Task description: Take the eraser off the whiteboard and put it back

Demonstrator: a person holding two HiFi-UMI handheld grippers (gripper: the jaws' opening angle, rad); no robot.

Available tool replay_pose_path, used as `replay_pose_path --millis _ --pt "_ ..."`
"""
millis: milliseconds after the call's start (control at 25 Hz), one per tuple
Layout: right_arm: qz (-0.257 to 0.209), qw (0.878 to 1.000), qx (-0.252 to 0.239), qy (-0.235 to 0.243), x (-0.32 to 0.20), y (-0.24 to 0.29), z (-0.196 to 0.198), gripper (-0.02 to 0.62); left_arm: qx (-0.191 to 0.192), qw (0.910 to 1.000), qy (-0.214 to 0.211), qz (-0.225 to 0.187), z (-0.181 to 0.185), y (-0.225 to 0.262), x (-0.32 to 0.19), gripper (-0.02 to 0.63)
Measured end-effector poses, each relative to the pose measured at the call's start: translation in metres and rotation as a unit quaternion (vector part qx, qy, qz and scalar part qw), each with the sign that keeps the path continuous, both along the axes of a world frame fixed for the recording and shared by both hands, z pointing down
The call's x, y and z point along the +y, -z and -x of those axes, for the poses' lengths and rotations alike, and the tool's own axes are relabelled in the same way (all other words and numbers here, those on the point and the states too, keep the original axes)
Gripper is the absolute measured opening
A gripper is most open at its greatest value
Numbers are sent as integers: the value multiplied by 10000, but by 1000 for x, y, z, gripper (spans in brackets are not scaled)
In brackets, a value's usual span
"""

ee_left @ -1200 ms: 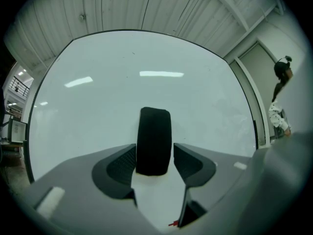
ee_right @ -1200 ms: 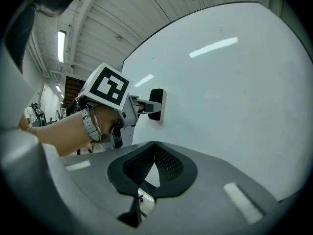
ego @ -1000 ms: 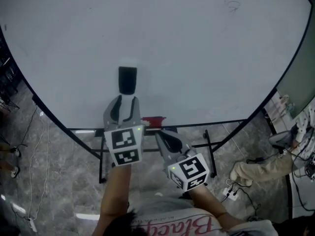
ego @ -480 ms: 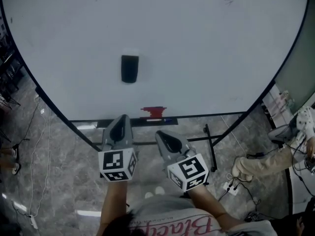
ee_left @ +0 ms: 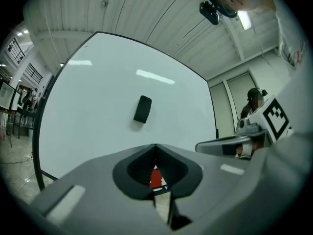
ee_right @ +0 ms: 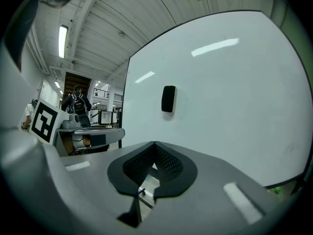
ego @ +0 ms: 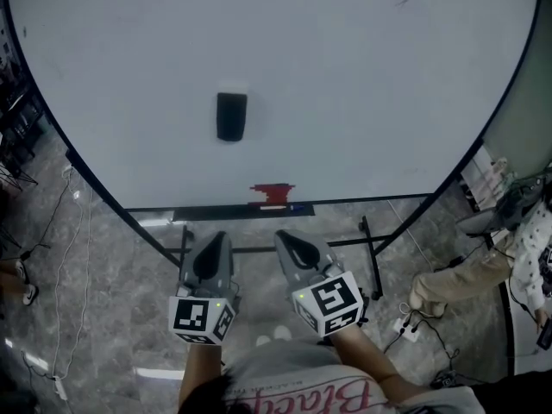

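Note:
A black eraser (ego: 231,116) sticks upright on the whiteboard (ego: 362,76), left of its middle; it also shows in the left gripper view as the eraser (ee_left: 142,109) and in the right gripper view as the eraser (ee_right: 168,99). My left gripper (ego: 214,240) is held well back from the board, below its lower edge, shut and empty, with the left gripper (ee_left: 155,146) tips meeting. My right gripper (ego: 289,240) hangs beside it, also shut with nothing in it; the right gripper (ee_right: 155,143) tips touch.
A red object (ego: 272,194) rests on the board's tray (ego: 216,213). The stand's legs (ego: 366,257) reach over the grey floor. A seated person (ego: 466,283) and a power strip (ego: 404,339) are at the right; cables (ego: 60,257) trail at the left.
My left gripper, open just below the eraser a second ago, has drawn back from the board and lower, and its jaws have shut empty. The eraser stays on the board. The right gripper barely moved.

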State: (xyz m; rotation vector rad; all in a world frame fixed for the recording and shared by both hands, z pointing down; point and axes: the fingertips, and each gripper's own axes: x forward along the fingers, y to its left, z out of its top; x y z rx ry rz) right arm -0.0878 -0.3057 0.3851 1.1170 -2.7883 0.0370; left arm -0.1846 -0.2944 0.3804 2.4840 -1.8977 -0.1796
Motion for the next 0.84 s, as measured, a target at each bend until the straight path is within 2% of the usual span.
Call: replay_pose_path --millis 840 --pt "-120 9999 31 -27 6 8 6 0 -17 9999 -43 -155 -5 13 9 0"
